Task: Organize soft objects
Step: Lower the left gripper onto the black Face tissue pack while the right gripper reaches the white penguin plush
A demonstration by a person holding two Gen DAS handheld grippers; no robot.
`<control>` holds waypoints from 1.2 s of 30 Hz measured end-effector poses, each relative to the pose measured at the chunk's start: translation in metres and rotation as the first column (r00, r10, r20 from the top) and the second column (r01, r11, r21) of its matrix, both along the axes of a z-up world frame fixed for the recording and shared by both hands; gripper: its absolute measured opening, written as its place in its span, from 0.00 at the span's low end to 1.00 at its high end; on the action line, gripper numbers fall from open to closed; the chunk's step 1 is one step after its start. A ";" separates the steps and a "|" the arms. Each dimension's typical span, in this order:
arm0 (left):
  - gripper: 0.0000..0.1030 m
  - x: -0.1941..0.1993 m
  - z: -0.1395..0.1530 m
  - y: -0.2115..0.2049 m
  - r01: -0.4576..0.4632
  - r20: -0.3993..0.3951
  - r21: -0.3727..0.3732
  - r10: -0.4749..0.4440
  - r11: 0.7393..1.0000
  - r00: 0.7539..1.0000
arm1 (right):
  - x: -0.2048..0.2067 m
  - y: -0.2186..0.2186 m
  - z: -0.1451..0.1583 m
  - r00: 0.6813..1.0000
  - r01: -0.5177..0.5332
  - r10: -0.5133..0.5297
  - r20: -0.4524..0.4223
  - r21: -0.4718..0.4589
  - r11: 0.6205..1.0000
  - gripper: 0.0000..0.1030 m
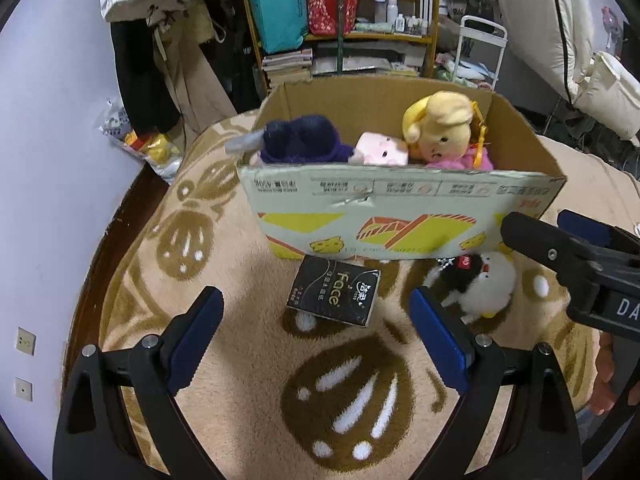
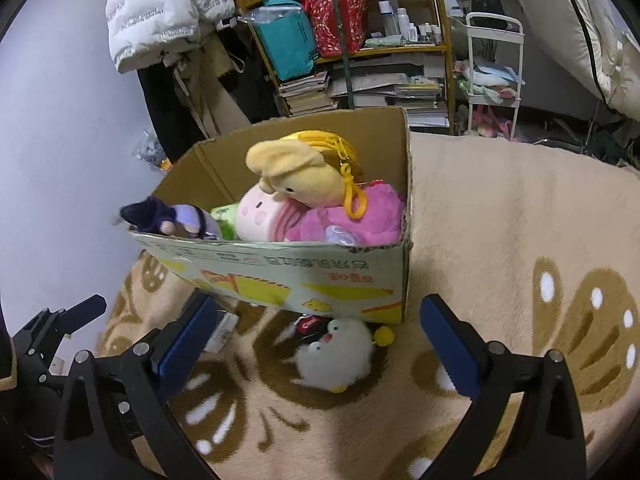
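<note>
On the tan patterned blanket [image 2: 500, 208] we see a cardboard box [image 1: 400, 216] packed with soft toys: a yellow-haired doll [image 2: 304, 176] on top, a pink plush [image 2: 260, 216] beside it and a dark purple plush [image 1: 304, 136] at the left end. Just near the box's front wall lie a white fluffy plush [image 2: 332, 356] and, further left, a black tissue pack [image 1: 334, 294]. Our left tongs [image 1: 316, 340] and right tongs [image 2: 316, 344] both stand wide open, holding nothing, with the white plush between the right pair's fingers.
</note>
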State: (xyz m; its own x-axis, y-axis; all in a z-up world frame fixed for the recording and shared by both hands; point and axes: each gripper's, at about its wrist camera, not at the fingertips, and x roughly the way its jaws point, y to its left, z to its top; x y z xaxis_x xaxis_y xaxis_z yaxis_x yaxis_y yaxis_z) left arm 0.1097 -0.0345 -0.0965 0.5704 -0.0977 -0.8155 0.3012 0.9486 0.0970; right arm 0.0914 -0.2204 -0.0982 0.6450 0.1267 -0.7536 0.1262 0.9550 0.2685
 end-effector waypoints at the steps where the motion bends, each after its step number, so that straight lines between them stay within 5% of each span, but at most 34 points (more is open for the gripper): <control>1: 0.90 0.003 -0.004 0.000 -0.005 -0.007 0.004 0.005 1.000 1.000 | 0.001 0.000 -0.002 1.000 -0.002 0.002 -0.007 -0.001 1.000 1.00; 19: 0.90 0.028 -0.048 -0.009 0.036 -0.061 0.093 -0.031 0.995 0.998 | 0.024 0.003 -0.041 0.987 -0.012 0.007 -0.158 -0.029 1.000 1.00; 36: 0.90 0.050 -0.071 -0.006 0.038 -0.098 0.083 -0.030 0.996 0.995 | 0.034 0.003 -0.061 0.974 -0.035 0.028 -0.225 -0.025 0.999 1.00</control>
State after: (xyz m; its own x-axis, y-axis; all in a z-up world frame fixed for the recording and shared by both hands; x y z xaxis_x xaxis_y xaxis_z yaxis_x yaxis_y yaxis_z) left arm 0.1601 -0.0404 -0.1679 0.4864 -0.0441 -0.8726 0.3450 0.9273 0.1454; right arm 0.1258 -0.2176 -0.1596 0.4547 0.1202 -0.8825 0.1499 0.9664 0.2088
